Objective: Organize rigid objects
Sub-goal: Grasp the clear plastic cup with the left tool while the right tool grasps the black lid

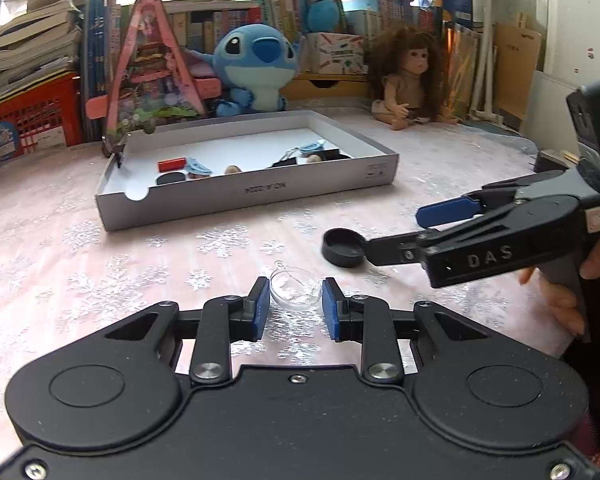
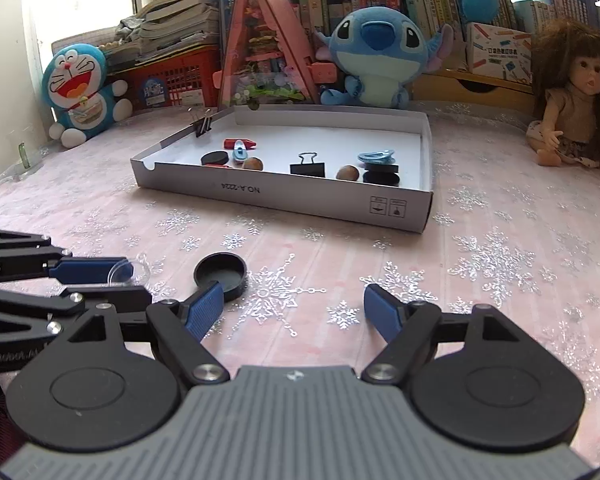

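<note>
A clear plastic half-shell [image 1: 296, 290] lies on the pink tablecloth between the pads of my open left gripper [image 1: 296, 308]; it also shows in the right wrist view [image 2: 130, 272]. A black round cap [image 1: 342, 247] lies open side up to its right, touching the near finger of my right gripper [image 1: 400, 236]. In the right wrist view the cap [image 2: 220, 274] sits just ahead of the left finger of the open, empty right gripper [image 2: 294, 306]. A shallow white box [image 2: 424, 148] beyond holds binder clips, black caps, nuts, a red piece and blue pieces.
A Stitch plush [image 2: 380, 56], a pink triangular model house [image 2: 260, 48], a Doraemon plush [image 2: 78, 88] and a doll [image 2: 572, 96] stand along the back before shelves of books. A red basket [image 1: 28, 120] is at back left.
</note>
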A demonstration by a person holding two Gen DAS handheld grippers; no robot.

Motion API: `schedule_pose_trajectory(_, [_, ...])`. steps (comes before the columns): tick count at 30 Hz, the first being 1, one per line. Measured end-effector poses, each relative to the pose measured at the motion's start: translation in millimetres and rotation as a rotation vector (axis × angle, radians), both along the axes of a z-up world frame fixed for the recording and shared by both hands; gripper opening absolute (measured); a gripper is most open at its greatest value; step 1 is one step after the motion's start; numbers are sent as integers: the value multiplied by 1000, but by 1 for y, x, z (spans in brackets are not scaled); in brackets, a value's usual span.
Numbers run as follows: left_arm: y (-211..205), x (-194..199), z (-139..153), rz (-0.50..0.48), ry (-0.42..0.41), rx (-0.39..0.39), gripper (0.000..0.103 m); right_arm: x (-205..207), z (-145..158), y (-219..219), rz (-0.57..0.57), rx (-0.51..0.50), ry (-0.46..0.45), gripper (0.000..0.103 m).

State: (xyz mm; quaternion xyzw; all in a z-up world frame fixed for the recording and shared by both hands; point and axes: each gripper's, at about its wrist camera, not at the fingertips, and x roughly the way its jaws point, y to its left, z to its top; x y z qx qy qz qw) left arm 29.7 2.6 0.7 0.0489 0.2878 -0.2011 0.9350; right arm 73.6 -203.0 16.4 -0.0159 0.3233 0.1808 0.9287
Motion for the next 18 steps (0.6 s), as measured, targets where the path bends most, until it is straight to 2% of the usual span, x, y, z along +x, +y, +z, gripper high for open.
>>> schedule_pose_trajectory(13, [7,3,-1,45,-21,29,28,-1,0,22,96,-27,-13,86])
schedule_pose_trajectory(18, [9,4,-2,66,-27,35,31,1,-2,29,105,-32,-22,82])
